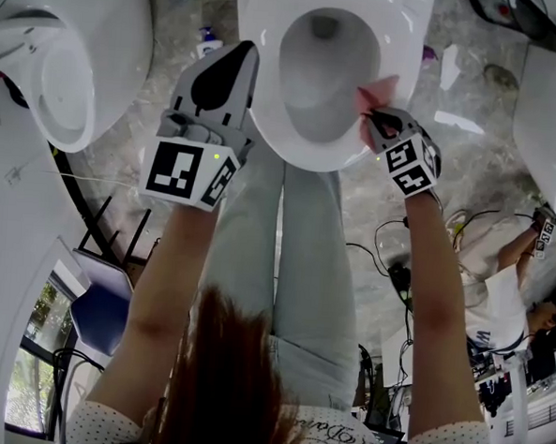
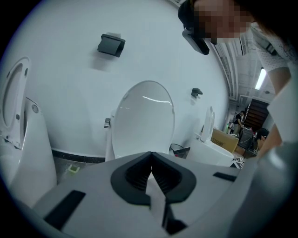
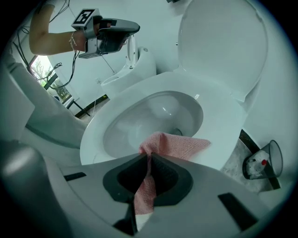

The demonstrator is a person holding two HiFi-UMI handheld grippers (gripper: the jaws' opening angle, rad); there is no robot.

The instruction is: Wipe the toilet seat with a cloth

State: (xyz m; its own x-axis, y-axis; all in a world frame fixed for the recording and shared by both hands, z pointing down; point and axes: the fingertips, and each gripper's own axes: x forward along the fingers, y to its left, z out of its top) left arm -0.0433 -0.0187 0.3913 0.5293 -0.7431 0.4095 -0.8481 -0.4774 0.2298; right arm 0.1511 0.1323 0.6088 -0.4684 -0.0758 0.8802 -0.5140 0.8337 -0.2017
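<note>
A person stands over a white ceramic toilet (image 1: 264, 140) with two hand-held grippers, one in each hand. The right claw (image 1: 369, 114) is clamped tight on one pink woven cloth (image 1: 375, 93), whose free end lies spread on the white oval toilet seat (image 1: 406, 46) at the person's right, touching the seat by the inner edge of the bowl. In the right gripper view the cloth (image 3: 179, 145) runs from the seat (image 3: 223, 125) back between the closed jaws of that claw (image 3: 150, 155), with the toilet's lid (image 3: 223, 42) raised behind.

The left claw (image 1: 243, 55) hovers over the seat's left side, its jaws pressed together with nothing between them; its own view shows the claw (image 2: 151, 158) facing the upright lid (image 2: 144, 121) and the white wall.

Three toilets show from above: the one in use, a second (image 1: 71, 72) to the left and a third (image 1: 546, 139) to the right, all on a grey marbled floor (image 1: 112, 164). One dark mesh waste bin (image 3: 263, 162) stands beside the toilet.
</note>
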